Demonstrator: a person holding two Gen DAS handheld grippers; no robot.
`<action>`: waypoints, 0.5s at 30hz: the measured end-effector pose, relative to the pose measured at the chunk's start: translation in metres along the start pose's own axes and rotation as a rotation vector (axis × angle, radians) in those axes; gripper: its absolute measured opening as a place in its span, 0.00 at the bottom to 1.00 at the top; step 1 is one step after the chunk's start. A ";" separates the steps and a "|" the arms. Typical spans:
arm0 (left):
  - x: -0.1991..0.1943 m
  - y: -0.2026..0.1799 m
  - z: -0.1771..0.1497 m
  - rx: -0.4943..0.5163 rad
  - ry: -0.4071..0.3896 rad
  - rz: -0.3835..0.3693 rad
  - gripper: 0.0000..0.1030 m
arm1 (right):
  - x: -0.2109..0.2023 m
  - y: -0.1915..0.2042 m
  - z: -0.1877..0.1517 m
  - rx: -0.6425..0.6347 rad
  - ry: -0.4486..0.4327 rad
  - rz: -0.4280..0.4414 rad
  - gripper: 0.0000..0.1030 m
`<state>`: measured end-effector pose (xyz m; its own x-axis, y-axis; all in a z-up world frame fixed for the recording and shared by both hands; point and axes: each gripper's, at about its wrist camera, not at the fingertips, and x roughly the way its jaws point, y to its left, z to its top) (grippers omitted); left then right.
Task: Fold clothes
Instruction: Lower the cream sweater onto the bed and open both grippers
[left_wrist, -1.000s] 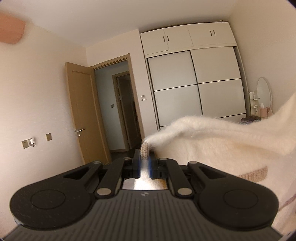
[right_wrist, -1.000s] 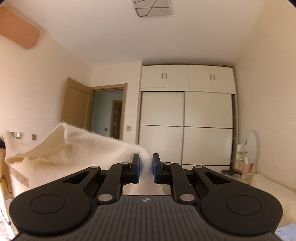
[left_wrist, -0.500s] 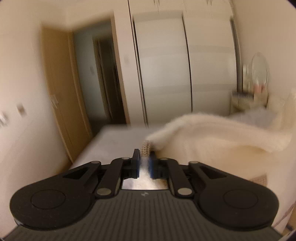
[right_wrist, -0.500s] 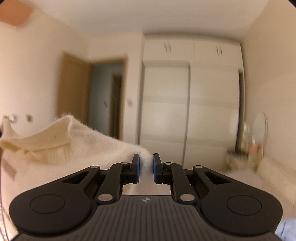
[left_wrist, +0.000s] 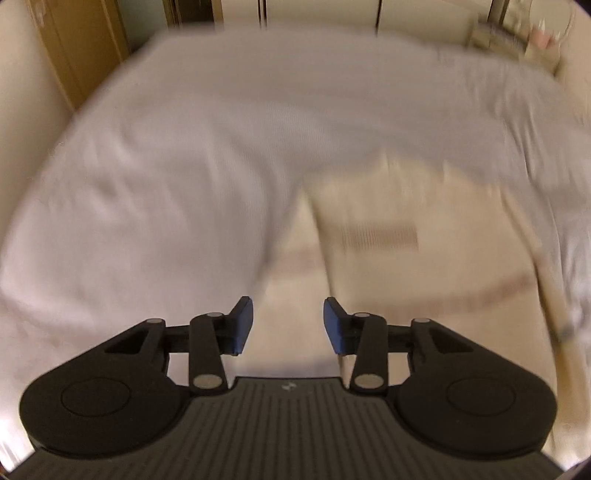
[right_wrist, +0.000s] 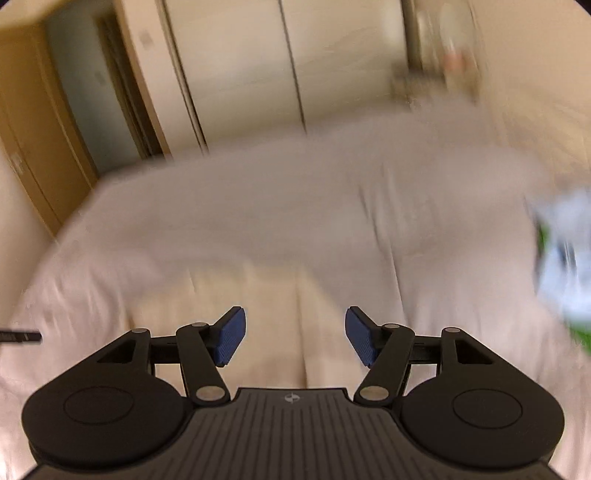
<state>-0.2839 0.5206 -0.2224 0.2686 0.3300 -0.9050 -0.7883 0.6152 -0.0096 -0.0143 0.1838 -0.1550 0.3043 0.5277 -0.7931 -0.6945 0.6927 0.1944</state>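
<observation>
Covering most of both wrist views is a wide bed (left_wrist: 177, 155) under a pale, faintly lilac sheet, rumpled into soft creases and smeared by motion blur. On it lies the cream sweater (left_wrist: 399, 229), spread flat toward the near edge, with a brownish knitted band across it and thin reddish lines lower down; in the right wrist view the same cream garment (right_wrist: 258, 295) shows as a paler patch directly ahead of the fingers. The left gripper (left_wrist: 288, 325) hangs above the sweater with its blue-padded fingers spread apart and nothing between them. The right gripper (right_wrist: 295, 336) likewise has its fingers spread wide and empty over the cloth. Beyond the bed stands a white wardrobe (right_wrist: 295, 62) with tall sliding panels, and to its left a wooden door (right_wrist: 33, 147) beside a dim doorway. At the far right corner a small cluttered stand (right_wrist: 439, 62) is too blurred to read. A blurred white, blue and green object (right_wrist: 565, 266) sits at the right edge of the bed; I cannot tell what it is.
</observation>
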 end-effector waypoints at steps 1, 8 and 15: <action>0.006 -0.001 -0.020 -0.004 0.050 -0.014 0.36 | 0.006 -0.007 -0.021 0.013 0.056 -0.012 0.61; 0.003 -0.021 -0.133 0.011 0.258 -0.057 0.36 | 0.017 -0.036 -0.103 -0.034 0.260 -0.046 0.60; -0.006 -0.045 -0.172 -0.052 0.288 -0.055 0.39 | 0.022 -0.061 -0.136 -0.101 0.272 -0.026 0.23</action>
<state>-0.3452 0.3681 -0.2895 0.1496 0.0758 -0.9858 -0.8061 0.5867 -0.0772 -0.0539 0.0866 -0.2630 0.1468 0.3494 -0.9254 -0.7545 0.6446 0.1237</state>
